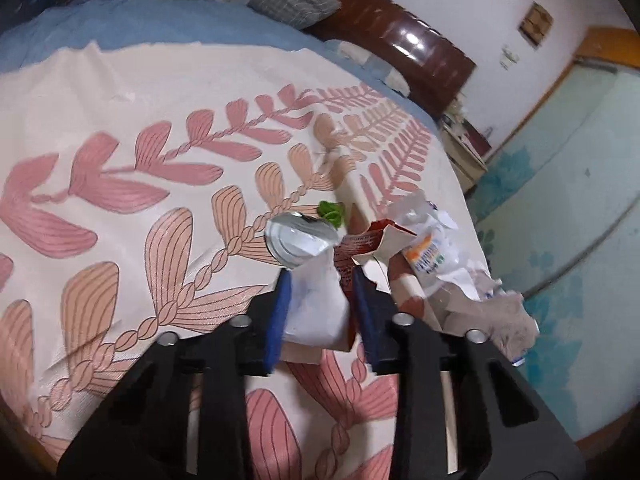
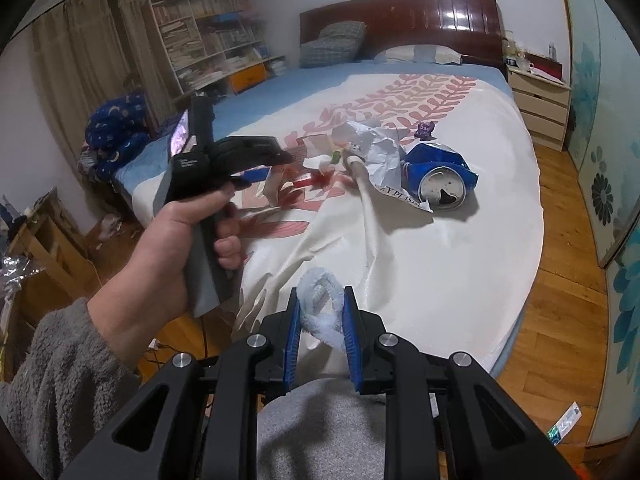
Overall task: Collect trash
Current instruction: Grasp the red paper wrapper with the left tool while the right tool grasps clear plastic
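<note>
- Left jaws (image 1: 322, 274) clenched on a smooth white paper scrap (image 1: 314, 308), wedge-shaped and filling the gap between the blue ribbed pads.
- Right jaws (image 2: 321, 291) clenched on a fuzzy pale-blue loop (image 2: 322, 308), soft like chenille, bent into an oval and held clear of the bed's foot edge.
- Rest of the trash heaped near the middle of the bed cover (image 2: 440, 280), well short of the glossy dark-wood headboard (image 2: 400, 20).
- In the heap: a crushed blue can (image 2: 440, 176), dented flat, silver end facing out; touching it, a crumpled white wrapper (image 2: 380, 152), stiff and creased with printed lettering.
- Also there: a torn red carton piece (image 1: 360, 244) and a small curly green bit (image 1: 331, 212).
- Farther toward the headboard, a small purple wrapper (image 2: 425, 130), lying apart.
- Cover itself cream cloth, wrinkled, printed with pink and peach leaf fronds.
- Only in the right wrist view: the bare hand (image 2: 180, 240) gripping the left tool's handle, a grey fleecy sleeve (image 2: 60, 380) and the wooden floor (image 2: 560, 280).
- Only in the left wrist view: the red carton's print and the scrap's pinch, seen close.
</note>
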Tool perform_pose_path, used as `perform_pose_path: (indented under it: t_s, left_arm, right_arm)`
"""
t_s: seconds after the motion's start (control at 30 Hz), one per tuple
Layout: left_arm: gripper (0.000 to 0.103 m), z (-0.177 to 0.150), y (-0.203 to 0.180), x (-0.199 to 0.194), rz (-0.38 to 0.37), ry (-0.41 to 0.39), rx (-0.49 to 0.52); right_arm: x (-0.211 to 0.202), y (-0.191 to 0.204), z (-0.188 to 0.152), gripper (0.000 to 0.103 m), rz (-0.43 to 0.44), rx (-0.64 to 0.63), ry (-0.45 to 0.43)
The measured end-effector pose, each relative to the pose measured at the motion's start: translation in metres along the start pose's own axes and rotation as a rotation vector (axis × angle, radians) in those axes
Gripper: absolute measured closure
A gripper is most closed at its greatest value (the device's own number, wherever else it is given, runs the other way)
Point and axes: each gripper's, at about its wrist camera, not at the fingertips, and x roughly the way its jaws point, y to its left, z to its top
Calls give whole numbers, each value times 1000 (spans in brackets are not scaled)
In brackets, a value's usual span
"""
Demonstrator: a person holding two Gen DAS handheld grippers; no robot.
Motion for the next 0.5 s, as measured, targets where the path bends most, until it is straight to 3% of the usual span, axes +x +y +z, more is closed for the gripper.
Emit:
perform_pose_path:
  t_s: [0.07,0.3,0.5]
  left_arm:
    - [89,-2,-4,-8,-13,-10,23]
    - [97,-25,-15,-58,-42,-28,85]
    - [101,-35,-15,-96,-64,-74,35]
  right_arm:
    - [-1,-3,0,82,-4,11,-1]
    - [-7,-16,-2,82,-13,58,-8]
    - [-30,-27,-5,82,-11,77,-58]
